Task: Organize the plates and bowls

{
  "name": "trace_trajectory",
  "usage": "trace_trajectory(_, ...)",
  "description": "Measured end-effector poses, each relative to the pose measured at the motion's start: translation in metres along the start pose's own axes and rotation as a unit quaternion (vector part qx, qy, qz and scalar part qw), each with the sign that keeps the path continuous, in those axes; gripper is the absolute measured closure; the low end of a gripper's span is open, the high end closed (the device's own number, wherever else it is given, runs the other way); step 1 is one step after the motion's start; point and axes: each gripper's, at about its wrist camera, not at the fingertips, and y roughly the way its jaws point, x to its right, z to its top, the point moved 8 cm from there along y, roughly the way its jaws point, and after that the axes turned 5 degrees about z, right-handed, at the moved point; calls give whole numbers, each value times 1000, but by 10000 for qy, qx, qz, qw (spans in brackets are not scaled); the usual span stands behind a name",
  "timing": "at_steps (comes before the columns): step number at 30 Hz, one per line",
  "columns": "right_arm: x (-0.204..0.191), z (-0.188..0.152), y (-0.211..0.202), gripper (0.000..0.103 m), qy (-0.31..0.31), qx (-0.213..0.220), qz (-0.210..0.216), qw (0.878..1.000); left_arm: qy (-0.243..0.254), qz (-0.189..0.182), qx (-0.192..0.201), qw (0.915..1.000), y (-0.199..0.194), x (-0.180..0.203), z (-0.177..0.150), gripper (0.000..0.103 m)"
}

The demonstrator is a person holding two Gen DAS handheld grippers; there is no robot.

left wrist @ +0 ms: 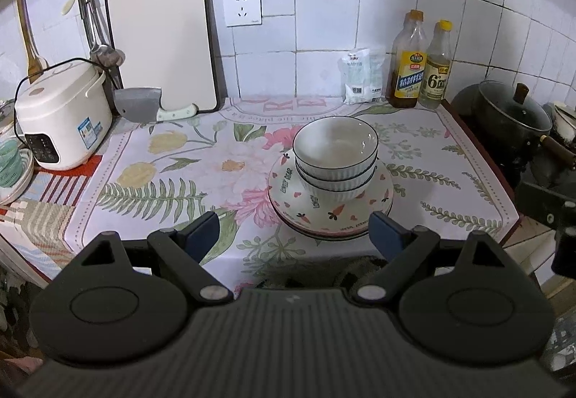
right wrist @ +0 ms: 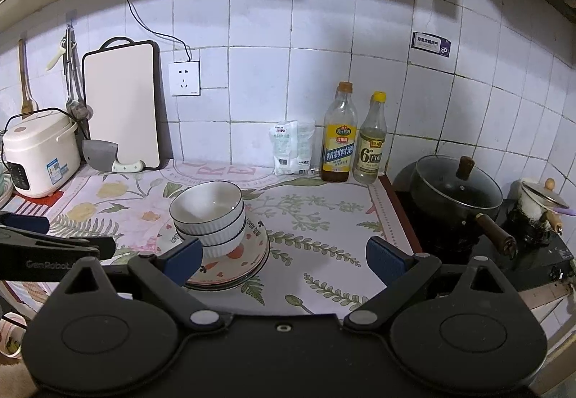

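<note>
Three white ribbed bowls (left wrist: 336,157) are nested in a stack on a pile of patterned plates (left wrist: 324,214) on the floral cloth. The same stack of bowls (right wrist: 208,218) and plates (right wrist: 244,265) shows in the right wrist view. My left gripper (left wrist: 293,236) is open and empty, held at the counter's front edge just in front of the plates. My right gripper (right wrist: 284,259) is open and empty, to the right of the stack, its left finger in front of the plates.
A rice cooker (left wrist: 61,117), cleaver (left wrist: 144,104) and cutting board (left wrist: 162,38) stand at the back left. Two bottles (left wrist: 421,63) and a white packet (left wrist: 361,76) stand at the back wall. A black pot (right wrist: 457,193) sits on the stove to the right.
</note>
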Motion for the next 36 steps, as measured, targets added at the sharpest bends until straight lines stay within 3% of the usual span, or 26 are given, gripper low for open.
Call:
trace_trajectory(18, -3, -6, 6, 4, 4, 11, 46, 10000, -53, 88, -90, 9999, 4, -1, -2, 10)
trace_trajectory(36, -2, -8, 7, 4, 12, -22, 66, 10000, -177, 187, 76, 9996, 1, -7, 1, 7)
